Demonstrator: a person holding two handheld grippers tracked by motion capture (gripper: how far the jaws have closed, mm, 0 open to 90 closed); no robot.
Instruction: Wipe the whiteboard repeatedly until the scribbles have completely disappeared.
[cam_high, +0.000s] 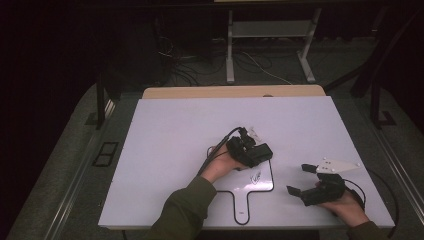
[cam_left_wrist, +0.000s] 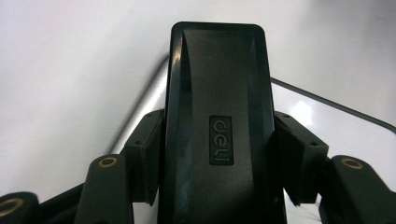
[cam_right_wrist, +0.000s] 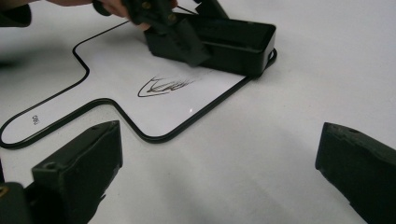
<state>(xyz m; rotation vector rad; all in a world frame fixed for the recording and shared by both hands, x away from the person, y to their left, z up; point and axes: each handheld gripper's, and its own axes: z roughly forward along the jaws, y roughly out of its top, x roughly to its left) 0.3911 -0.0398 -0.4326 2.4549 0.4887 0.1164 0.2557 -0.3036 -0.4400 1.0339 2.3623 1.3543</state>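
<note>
Cut off at the bottom of the left gripper view: near end of the eraser (cam_left_wrist: 219, 126), so full length not readable. Black, oblong, glossy, rounded corners, raised "deli" mark at mid-back. Pinched on both long sides by the left gripper (cam_left_wrist: 219, 154), pads pressed flat against it. Under and beyond the eraser tip, a white board (cam_left_wrist: 327, 116) with thin black rim, lying on the table (cam_left_wrist: 70, 70). Hidden beneath the eraser: whatever part of the board it covers.

In the right gripper view, right gripper (cam_right_wrist: 219, 154) spread wide, nothing between the pads, over bare table. Ahead of it, the board's handle (cam_right_wrist: 42, 121), then a smeared black scribble (cam_right_wrist: 163, 86), hard to read. Farther still, the eraser (cam_right_wrist: 233, 42) at the board's far corner.
</note>
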